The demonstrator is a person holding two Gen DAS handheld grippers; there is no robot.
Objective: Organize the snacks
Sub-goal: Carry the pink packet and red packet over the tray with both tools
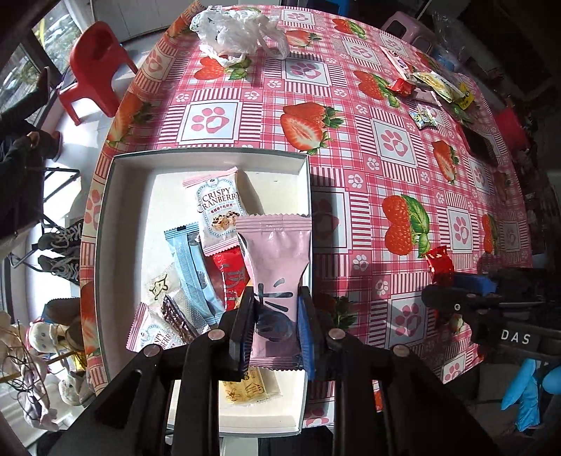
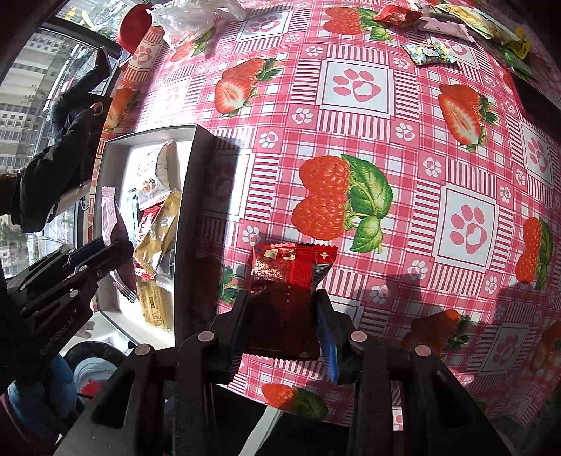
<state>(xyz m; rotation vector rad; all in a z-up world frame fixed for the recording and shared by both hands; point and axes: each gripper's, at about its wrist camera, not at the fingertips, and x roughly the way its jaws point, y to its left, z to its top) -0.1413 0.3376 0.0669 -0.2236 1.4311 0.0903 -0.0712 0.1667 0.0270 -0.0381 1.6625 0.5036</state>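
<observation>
Round bench (image 1: pixel 350 115) under a pink-and-red checked oilcloth with strawberry and paw prints carries everything. White shallow rectangular cardboard box (image 1: pixel 210 156) sits at the bench's edge, holding a loose pile of wrapped snacks: white-and-pink "Crispy Cranberry" packet (image 1: pixel 219 210), light blue bar wrapper (image 1: pixel 191 270), red packet (image 1: pixel 228 277) and a yellow one (image 1: pixel 245 389) near the box's near end. Crumpled white plastic bag (image 1: pixel 235 31) lies at the far bench edge; red plastic chair (image 1: pixel 93 66) stands on the floor beyond. Small cluster of unsorted snack packets (image 1: pixel 431 84) rests far right on the bench, well apart from the box.

Left claw (image 1: pixel 275 326) is clenched on a pink matte snack pouch with dark print (image 1: pixel 275 266), gripped near its lower end, pouch upright and hanging over the box's right part, above the pile.

Right claw (image 2: pixel 284 315) is clamped on a red foil snack packet (image 2: pixel 291 270), held over the bare oilcloth just beside the box's dark outer wall (image 2: pixel 191 210). Whether it touches the bench, can't tell.
</observation>
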